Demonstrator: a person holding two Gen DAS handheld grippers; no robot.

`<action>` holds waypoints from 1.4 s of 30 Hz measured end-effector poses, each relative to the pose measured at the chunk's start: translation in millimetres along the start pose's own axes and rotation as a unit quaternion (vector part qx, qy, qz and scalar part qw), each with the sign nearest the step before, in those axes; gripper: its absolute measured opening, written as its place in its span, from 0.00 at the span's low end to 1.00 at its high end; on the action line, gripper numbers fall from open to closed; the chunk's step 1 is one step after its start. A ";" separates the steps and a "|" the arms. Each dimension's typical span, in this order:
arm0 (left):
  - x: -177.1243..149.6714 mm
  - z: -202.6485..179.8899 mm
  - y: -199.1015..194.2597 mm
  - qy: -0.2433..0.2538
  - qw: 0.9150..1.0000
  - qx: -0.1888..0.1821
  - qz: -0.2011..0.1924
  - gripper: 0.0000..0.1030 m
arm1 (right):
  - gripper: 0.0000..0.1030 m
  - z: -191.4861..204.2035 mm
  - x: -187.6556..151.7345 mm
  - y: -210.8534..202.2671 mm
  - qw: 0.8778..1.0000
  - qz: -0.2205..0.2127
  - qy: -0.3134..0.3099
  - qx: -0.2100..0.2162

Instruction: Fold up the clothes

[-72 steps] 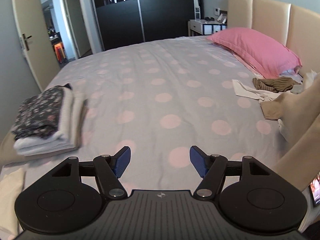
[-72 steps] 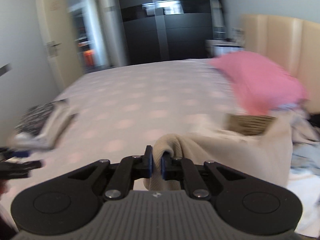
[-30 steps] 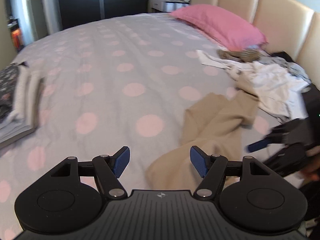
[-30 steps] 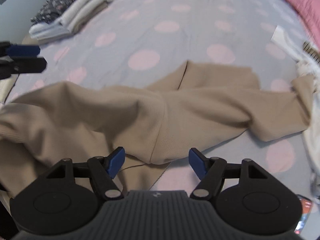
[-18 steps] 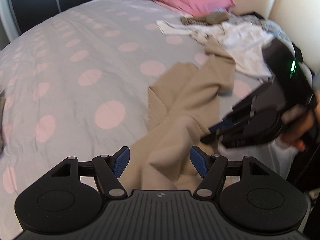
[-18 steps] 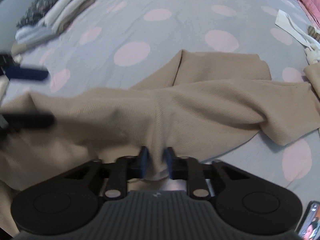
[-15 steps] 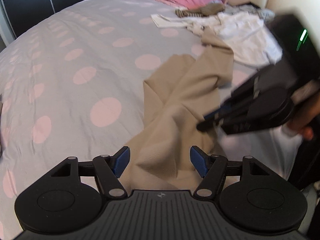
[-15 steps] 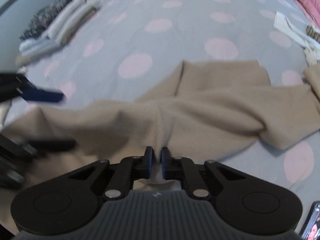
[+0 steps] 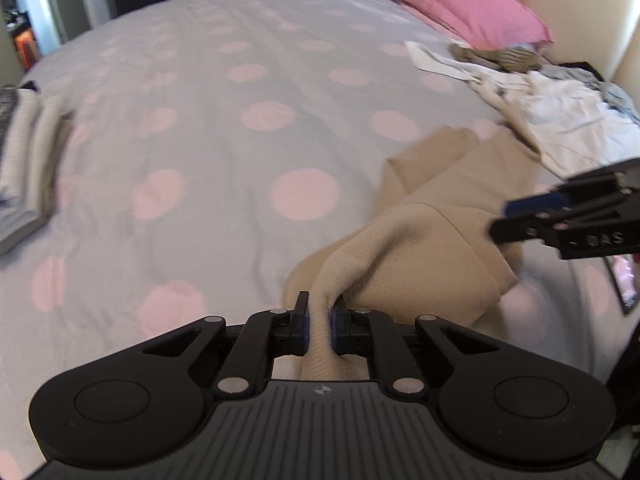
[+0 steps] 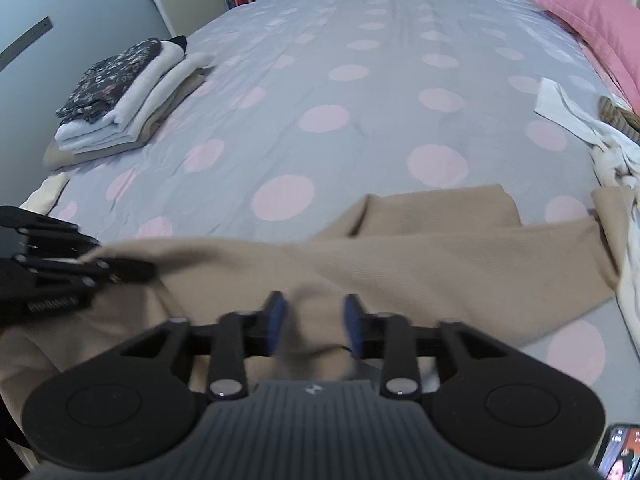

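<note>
Fingers of the left gripper (image 9: 320, 326) are clamping a bunched ridge of the beige garment (image 9: 424, 236), while the right gripper (image 10: 314, 326) is hovering over it with fingers apart. Crumpled and ribbed, the garment is lying at the near right of the polka-dot bedspread (image 9: 208, 92), trailing toward the unfolded laundry pile (image 9: 568, 120); folded clothes (image 10: 120, 92) are sitting far left.

Both views are taken low and close over the bed (image 9: 240, 92) from its near edge, facing the far wall. The beige garment (image 9: 432, 232) and pink pillow (image 10: 592, 12) are shared by both.
</note>
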State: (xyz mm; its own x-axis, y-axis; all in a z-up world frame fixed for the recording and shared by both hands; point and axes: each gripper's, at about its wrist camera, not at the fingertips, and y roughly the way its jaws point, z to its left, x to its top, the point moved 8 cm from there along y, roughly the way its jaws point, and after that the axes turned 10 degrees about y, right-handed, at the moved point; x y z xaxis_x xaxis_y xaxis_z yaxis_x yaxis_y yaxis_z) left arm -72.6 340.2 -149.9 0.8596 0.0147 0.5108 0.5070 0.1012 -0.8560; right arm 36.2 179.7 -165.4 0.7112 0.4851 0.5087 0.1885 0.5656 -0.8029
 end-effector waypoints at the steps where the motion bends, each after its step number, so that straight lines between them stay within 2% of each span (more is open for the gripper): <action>1: -2.1 6.8 -2.3 -0.004 1.000 0.013 -0.001 0.07 | 0.38 -0.9 -2.1 0.6 1.000 0.004 -0.002 -0.002; 4: -14.0 28.9 -7.5 -0.031 0.999 0.041 0.005 0.07 | 0.43 -0.2 -10.0 3.1 1.000 0.018 -0.004 0.003; 11: -47.4 78.0 -30.3 -0.099 0.990 0.101 0.002 0.06 | 0.44 2.1 -29.9 17.9 0.997 0.062 -0.036 -0.021; 15: -67.1 101.5 -37.1 -0.110 0.984 0.141 0.015 0.06 | 0.44 4.2 -41.0 22.6 0.996 0.076 -0.045 -0.022; 17: -75.4 104.6 -35.9 -0.112 0.984 0.136 0.024 0.09 | 0.44 7.4 -44.5 24.0 0.995 0.080 -0.050 -0.023; 20: -82.1 104.3 -38.8 -0.105 0.986 0.131 0.024 0.20 | 0.44 14.2 -47.3 26.6 0.994 0.086 -0.058 -0.021; 25: -83.8 94.2 -62.4 -0.100 0.989 0.112 -0.009 0.24 | 0.45 29.9 -50.1 26.7 0.994 0.092 -0.065 -0.003; 27: -83.8 88.4 -70.2 -0.092 0.990 0.100 -0.019 0.29 | 0.45 36.4 -52.8 25.9 0.993 0.096 -0.065 0.006; 28: -84.4 83.4 -74.0 -0.084 0.992 0.093 -0.024 0.31 | 0.46 40.2 -54.4 25.8 0.993 0.098 -0.066 0.010; 30: -86.9 70.8 -78.2 -0.059 0.994 0.086 -0.030 0.44 | 0.48 47.1 -57.7 25.8 0.992 0.098 -0.076 0.012; 34: -96.8 39.4 -79.8 -0.003 0.997 0.077 -0.026 0.48 | 0.49 60.3 -61.8 25.2 0.990 0.091 -0.104 0.013; 40: -115.2 4.0 -69.4 0.047 0.997 0.062 0.002 0.48 | 0.49 80.4 -62.3 21.1 0.987 0.085 -0.130 0.037; 42: -122.2 -3.3 -68.7 0.056 0.996 0.062 0.007 0.53 | 0.49 90.1 -63.4 19.0 0.986 0.085 -0.136 0.050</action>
State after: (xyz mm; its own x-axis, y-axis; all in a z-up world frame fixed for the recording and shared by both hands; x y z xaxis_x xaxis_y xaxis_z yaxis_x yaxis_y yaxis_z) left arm -212.3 328.2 -153.8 0.8718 -0.0927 0.4809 0.4889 0.2242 -0.8430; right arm -66.3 219.8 -185.0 0.5163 0.7317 0.4450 0.0042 0.5175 -0.8557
